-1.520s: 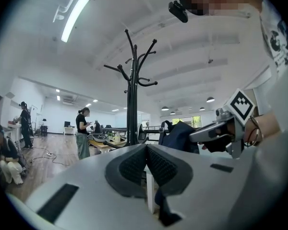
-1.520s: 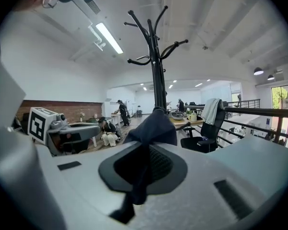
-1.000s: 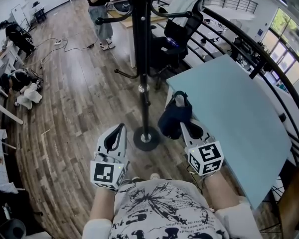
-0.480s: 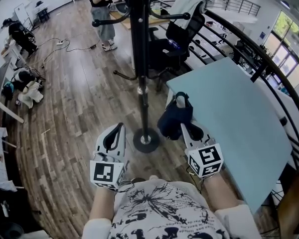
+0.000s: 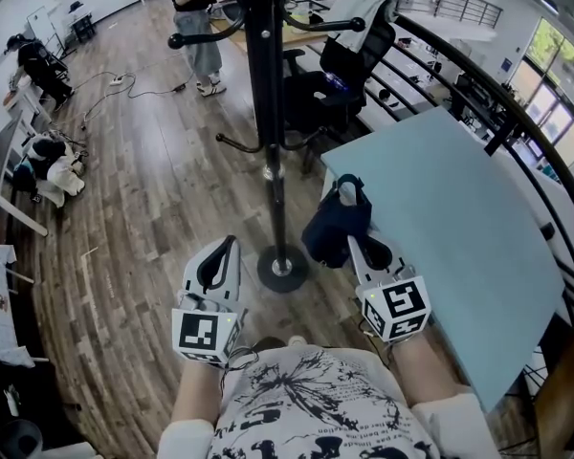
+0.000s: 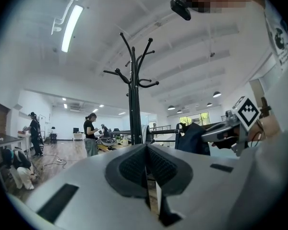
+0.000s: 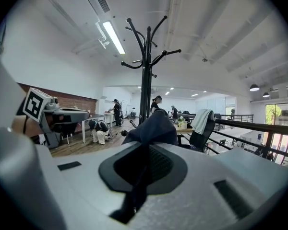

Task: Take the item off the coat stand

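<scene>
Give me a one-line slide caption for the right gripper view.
Right tool shut on a dark blue item, off the bare coat stand behind it.

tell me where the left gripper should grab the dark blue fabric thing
Probably the bulging side of the dark blue item toward the coat stand, coming from the left: the right gripper is shut on its near right edge, so that side hangs free. The left gripper is shut and must open first.

My head camera looks steeply down on the floor [image 5: 153, 189]. Cameras on the left tongs [image 6: 146, 163] and right tongs [image 7: 143, 164] sit low, facing forward and upward. All three share the coat stand [image 5: 271, 113], close ahead.
</scene>
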Demonstrator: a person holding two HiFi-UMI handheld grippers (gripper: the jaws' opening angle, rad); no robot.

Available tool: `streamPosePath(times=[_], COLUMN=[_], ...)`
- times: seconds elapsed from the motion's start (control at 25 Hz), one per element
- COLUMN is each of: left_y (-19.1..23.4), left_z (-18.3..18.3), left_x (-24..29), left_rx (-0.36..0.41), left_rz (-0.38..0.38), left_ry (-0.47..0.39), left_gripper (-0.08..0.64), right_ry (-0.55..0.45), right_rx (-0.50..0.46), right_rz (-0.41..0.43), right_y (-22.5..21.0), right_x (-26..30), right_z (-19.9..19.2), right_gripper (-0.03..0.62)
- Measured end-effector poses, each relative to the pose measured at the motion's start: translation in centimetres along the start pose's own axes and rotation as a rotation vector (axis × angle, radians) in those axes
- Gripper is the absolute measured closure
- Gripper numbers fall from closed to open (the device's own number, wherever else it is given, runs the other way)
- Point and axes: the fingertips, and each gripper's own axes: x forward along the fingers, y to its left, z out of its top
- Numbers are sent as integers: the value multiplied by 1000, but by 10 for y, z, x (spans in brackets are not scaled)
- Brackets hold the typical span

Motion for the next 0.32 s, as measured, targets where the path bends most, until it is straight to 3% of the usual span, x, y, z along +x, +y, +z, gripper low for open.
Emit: streamPosePath(times=[0.32], left_y=[13], left_z=[6], left_x=[4], left_rx=[-6], left_rz=[30], left_ry=[9], left_gripper=[555], right_ry=[8], right_rx=[-5], right_rz=[11], right_y=[2], right_x=[12], right_z=[3], right_gripper=[593])
